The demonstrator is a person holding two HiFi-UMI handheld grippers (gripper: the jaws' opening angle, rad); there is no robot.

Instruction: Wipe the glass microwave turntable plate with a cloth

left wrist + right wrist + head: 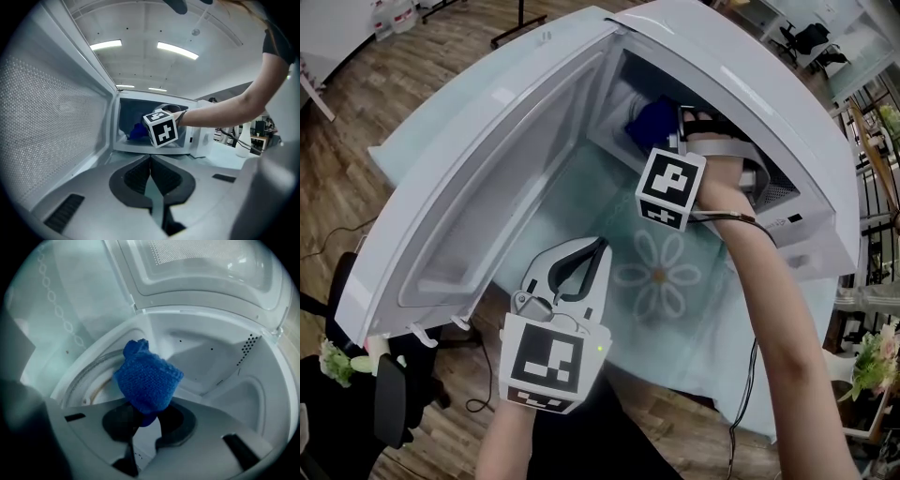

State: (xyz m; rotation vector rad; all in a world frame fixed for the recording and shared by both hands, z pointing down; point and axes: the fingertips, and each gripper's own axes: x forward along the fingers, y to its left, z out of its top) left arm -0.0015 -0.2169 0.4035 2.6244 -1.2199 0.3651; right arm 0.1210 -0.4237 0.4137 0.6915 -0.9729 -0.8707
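Wood flooring surrounds the table, where a white microwave stands with its door swung wide. My right gripper is inside the cavity, jaws clamped on a bunched blue knitted cloth over the glass turntable plate on the cavity floor, while my left gripper hovers outside, jaws closed on nothing. I'd lower the cloth flat onto the glass and sweep round with light, even pressure so the plate doesn't shift or tip.
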